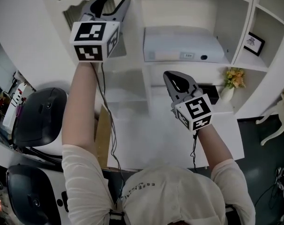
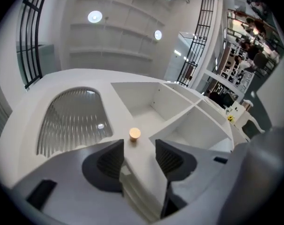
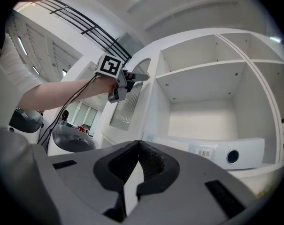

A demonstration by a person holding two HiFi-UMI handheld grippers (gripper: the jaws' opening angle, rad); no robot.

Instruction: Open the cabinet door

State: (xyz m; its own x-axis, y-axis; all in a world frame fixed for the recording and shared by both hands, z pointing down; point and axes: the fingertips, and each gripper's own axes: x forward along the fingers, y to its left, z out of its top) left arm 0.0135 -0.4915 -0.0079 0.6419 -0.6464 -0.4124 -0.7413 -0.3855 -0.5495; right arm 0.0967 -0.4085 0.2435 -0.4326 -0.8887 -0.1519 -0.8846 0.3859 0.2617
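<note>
Left gripper view: left gripper [image 2: 139, 146] jaws wide apart, just short of round knob [image 2: 134, 134] on cabinet door [image 2: 73, 121]; right gripper [image 3: 138, 145] jaws pressed together, empty.

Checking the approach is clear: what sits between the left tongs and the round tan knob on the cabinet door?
Nothing. In the left gripper view the open left tongs face the knob across the bare white face of the cabinet door.

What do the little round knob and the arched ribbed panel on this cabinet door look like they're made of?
Knob: probably wood, unpainted and matte, going by its even tan colour with no shine; tan plastic is possible.
Arched panel: likely fluted glass or clear acrylic, since its fine vertical ribs look grey and translucent and catch a bright light spot.
</note>
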